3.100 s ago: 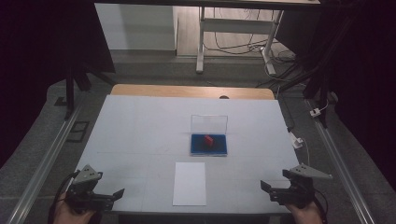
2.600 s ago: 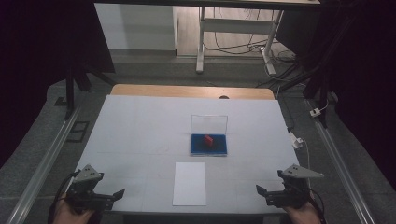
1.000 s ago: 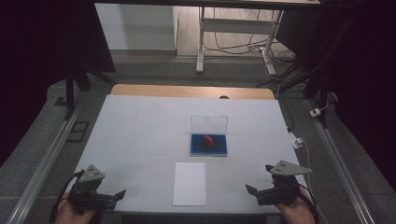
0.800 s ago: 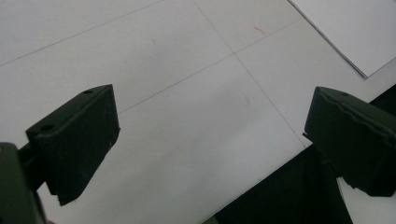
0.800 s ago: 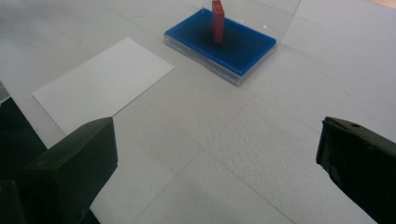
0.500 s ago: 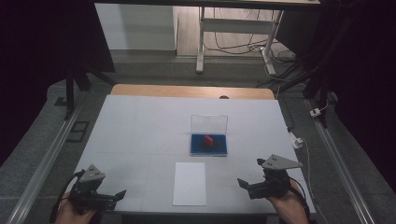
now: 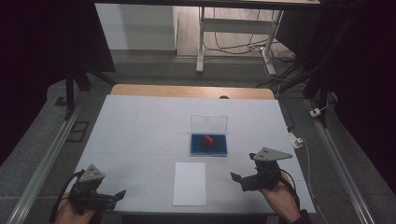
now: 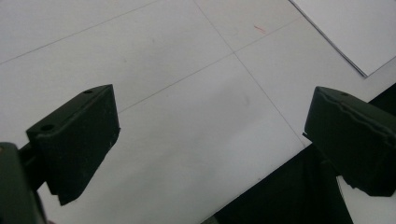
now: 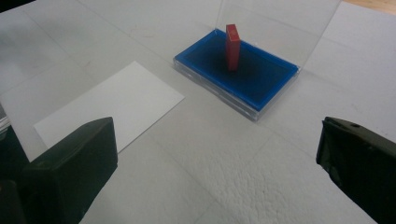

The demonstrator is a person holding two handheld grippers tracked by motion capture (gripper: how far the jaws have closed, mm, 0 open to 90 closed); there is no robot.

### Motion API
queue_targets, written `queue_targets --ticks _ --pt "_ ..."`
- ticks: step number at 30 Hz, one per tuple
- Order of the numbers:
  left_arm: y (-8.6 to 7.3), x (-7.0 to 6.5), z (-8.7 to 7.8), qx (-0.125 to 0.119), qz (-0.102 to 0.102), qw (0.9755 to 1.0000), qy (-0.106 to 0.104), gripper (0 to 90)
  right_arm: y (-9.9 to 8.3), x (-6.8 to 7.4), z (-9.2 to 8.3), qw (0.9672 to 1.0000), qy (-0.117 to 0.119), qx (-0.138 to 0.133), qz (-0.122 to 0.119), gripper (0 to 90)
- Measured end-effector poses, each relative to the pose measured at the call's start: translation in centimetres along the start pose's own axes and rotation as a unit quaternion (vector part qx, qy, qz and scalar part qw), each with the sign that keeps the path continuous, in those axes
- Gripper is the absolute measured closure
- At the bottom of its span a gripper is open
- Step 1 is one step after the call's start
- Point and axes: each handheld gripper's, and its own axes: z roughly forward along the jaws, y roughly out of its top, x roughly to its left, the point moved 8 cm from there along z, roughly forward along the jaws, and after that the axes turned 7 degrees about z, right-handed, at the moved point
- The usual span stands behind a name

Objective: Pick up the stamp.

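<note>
Over the last few seconds my right gripper (image 7: 239, 179) has slid inward from the table's right edge toward the middle, and it now sits on the white table (image 7: 140, 126) just right of the flat white rectangular card (image 7: 189, 183); its jaws stand wide apart with nothing between them. In the right gripper view those jaws frame the shallow blue tray (image 9: 237, 73) with its clear plastic lid (image 9: 280, 23) standing upright at the far edge; the small red rectangular block (image 9: 232, 41) stands on end near the middle of the tray, well apart from the jaws. I read the inward drift as lining up on that block; it is the nearest graspable thing on the heading.

My left gripper (image 7: 117, 195) has barely shifted in that time; it rests at the near left corner of the table, jaws also spread wide and empty; the left gripper view has bare table beneath it and a corner of the card (image 8: 345, 32) at the upper right.

Nothing is gripped yet, so I judge the work to be at its approach stage; the block is untouched in the tray, and the card lies flat near the front edge between the two grippers.
</note>
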Motion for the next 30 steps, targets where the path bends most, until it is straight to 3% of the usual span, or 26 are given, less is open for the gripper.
queue_targets --ticks 17,30 --pt "0.0 0.1 0.0 0.003 -0.005 1.0000 0.003 1.8 1.9 -0.2 3.3 0.9999 0.003 0.010 -0.011 0.0" --pt "0.0 0.2 0.1 0.002 -0.008 1.0000 -0.001 1.7 2.6 -0.6 6.5 0.9987 0.007 0.050 -0.006 0.0"
